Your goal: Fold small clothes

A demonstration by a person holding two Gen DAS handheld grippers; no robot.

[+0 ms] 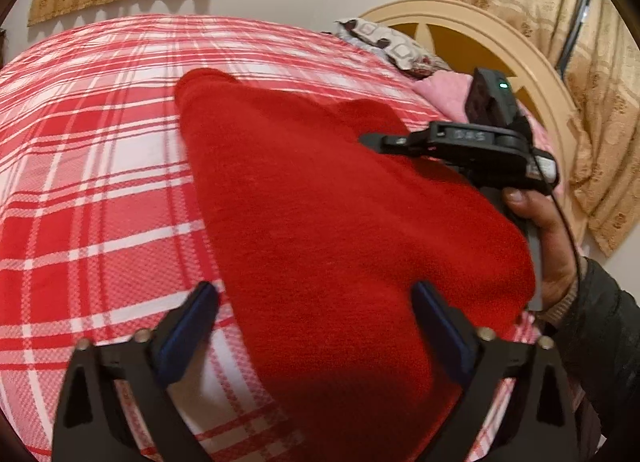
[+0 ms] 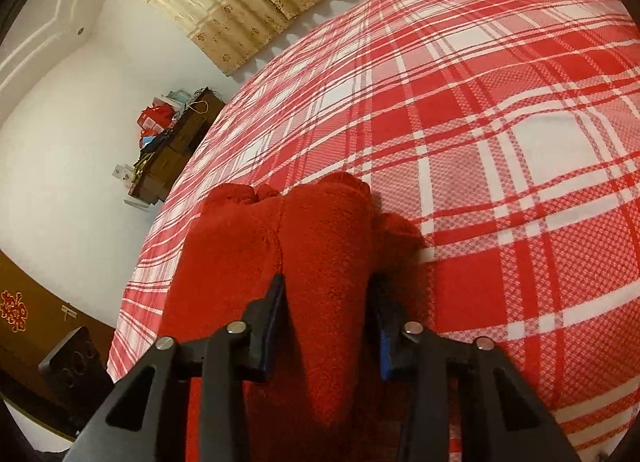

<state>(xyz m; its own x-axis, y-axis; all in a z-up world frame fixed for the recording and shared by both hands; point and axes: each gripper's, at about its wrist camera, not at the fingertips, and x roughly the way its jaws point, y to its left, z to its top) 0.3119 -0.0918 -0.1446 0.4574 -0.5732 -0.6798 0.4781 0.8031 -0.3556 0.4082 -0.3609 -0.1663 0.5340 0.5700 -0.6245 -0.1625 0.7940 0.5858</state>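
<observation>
Lying across the bed [image 1: 92, 165], a red fleece garment [image 1: 320, 201] occupies the centre of the left wrist view, running from a narrow rounded end at the far side to a broad bulging mass near the camera. The bed carries a red and white plaid cover.

The left gripper [image 1: 314, 326] stands with its jaws spread wide. The blue-padded left finger is over the plaid cover just beside the garment's edge; the right finger shows against the red fabric. Nothing is clamped between them.

The right gripper [image 2: 328, 326] has its jaws drawn in against a thick fold of the same red fleece garment [image 2: 320, 262], with fabric bulging out ahead of the pads and filling the space between them. In the left wrist view the right gripper [image 1: 372, 139] appears from the side at the garment's right edge, with the right hand [image 1: 548, 246] wrapped round its handle and a green light lit on top of the device.

Surroundings: a patterned pillow [image 1: 392, 43] and a pink cloth [image 1: 448, 93] lie at the head of the bed against a cream curved headboard [image 1: 480, 41]. Beige patterned curtains [image 2: 248, 1] hang on the wall. A dark wooden cabinet [image 2: 176, 149] with clutter on top stands beside the bed.
</observation>
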